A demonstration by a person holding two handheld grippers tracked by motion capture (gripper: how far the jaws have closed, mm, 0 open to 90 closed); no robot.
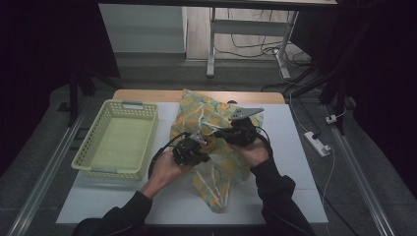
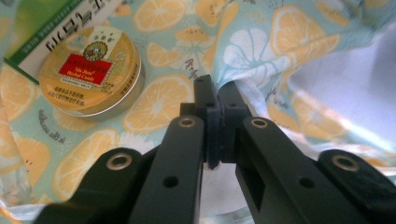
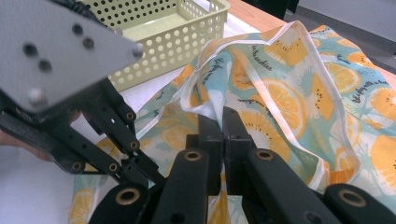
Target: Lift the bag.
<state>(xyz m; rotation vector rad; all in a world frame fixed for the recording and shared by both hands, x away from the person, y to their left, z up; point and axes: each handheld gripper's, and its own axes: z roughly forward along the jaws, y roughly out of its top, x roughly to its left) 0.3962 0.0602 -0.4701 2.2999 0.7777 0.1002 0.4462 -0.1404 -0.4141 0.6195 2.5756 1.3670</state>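
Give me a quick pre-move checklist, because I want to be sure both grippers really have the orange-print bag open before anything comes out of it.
1. Left gripper shut on the bag edge: ok, fabric pinched at the jaw tips.
2. Right gripper shut on the bag's white-trimmed rim: ok.
3. Bag mouth held apart: ok, the right gripper view shows the rim lifted into a gap.
4. Contents visible: ok, a round gold tin lies on the cloth beside a green-and-white box.
5. Basket ready: ok, it stands at the left of the table.
6. A free gripper to pick the tin: not ok, both are busy.
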